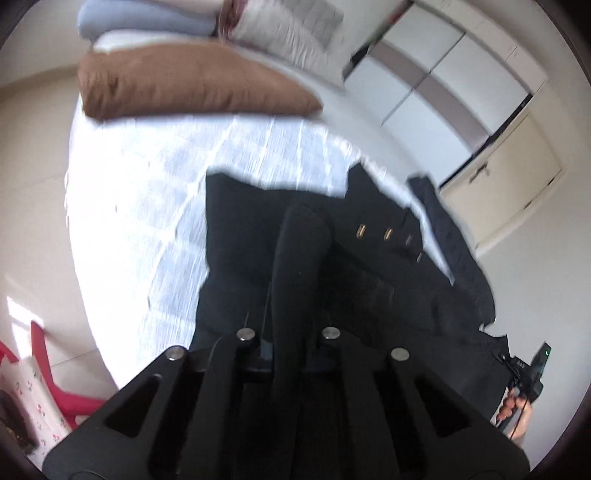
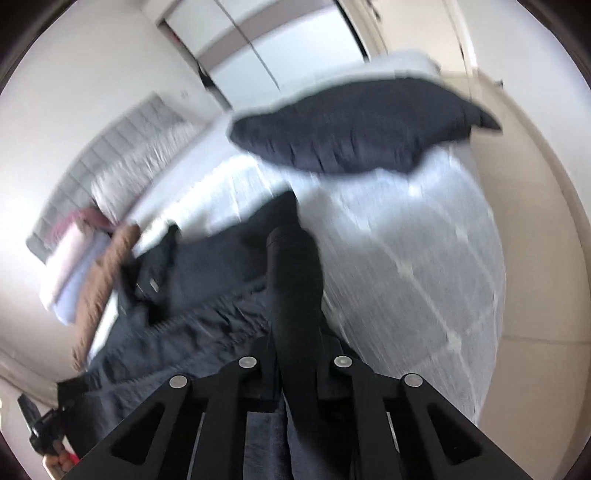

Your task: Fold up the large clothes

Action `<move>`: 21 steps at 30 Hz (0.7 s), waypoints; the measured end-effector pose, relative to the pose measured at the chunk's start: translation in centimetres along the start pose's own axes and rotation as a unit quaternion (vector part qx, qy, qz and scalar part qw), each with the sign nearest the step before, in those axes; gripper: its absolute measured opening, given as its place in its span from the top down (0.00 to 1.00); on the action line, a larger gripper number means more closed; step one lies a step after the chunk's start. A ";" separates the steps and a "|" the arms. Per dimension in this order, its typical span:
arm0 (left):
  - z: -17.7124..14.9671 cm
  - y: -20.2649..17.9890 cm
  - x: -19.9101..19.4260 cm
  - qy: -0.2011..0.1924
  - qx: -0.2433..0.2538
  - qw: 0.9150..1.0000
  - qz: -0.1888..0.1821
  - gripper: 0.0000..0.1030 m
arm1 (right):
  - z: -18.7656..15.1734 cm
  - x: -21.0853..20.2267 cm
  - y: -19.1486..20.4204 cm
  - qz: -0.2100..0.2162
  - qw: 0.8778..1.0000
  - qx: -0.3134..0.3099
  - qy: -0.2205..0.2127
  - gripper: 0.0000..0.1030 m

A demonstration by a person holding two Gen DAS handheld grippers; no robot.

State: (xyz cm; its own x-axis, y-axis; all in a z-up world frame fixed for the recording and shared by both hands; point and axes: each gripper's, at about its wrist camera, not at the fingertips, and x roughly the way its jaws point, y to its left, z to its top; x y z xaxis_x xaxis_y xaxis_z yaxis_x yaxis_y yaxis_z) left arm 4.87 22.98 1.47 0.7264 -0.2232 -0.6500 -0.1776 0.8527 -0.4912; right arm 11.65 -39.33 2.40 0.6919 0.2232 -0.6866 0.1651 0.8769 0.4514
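A black coat (image 1: 369,273) with a row of gold buttons (image 1: 388,233) lies on a white bed (image 1: 155,206). My left gripper (image 1: 291,280) is shut on a fold of the black coat, which drapes over and hides the fingertips. In the right wrist view the coat (image 2: 207,280) spreads to the left. My right gripper (image 2: 295,295) is shut on another fold of it, fingertips hidden under the cloth. Both views are blurred. The other gripper shows at the right edge of the left wrist view (image 1: 524,373) and at the lower left of the right wrist view (image 2: 40,428).
A brown pillow (image 1: 184,85) and folded bedding (image 1: 147,22) lie at the bed's head. A dark navy pillow (image 2: 354,129) lies on the bed's far side. White wardrobes (image 1: 443,74) stand along the wall. A red chair (image 1: 44,380) stands by the bed's near corner.
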 end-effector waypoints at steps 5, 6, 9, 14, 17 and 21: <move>1.3 -4.2 -1.4 -0.090 0.075 0.993 0.034 0.93 | 1.2 -2.2 3.7 -0.042 0.994 -0.054 -0.081 0.93; 1.9 -4.8 -1.4 -0.102 0.084 0.990 0.040 0.93 | 1.8 -2.5 4.6 -0.052 0.992 -0.065 -0.099 0.93; 4.6 -6.4 0.0 -0.114 0.099 0.987 0.058 0.93 | 3.5 -2.3 6.4 -0.058 0.988 -0.072 -0.123 0.93; 9.0 -7.9 1.9 -0.125 0.112 0.984 0.059 0.93 | 7.3 0.8 9.2 -0.072 0.986 -0.077 -0.131 0.93; 11.4 -10.0 1.7 -0.164 0.136 0.976 0.039 0.93 | 9.4 2.0 10.9 -0.077 0.980 -0.093 -0.158 0.93; 13.3 -11.8 2.0 -0.214 0.164 0.963 -0.005 0.93 | 11.7 3.4 12.8 -0.084 0.970 -0.106 -0.200 0.93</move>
State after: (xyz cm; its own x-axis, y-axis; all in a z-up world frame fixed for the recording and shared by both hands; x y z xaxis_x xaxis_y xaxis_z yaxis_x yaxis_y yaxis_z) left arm 17.24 18.69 13.66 0.9465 -0.0764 -0.3137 -0.0013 0.9707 -0.2404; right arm 24.35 -32.36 12.46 0.8918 -0.0770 -0.4457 0.1810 0.9638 0.1957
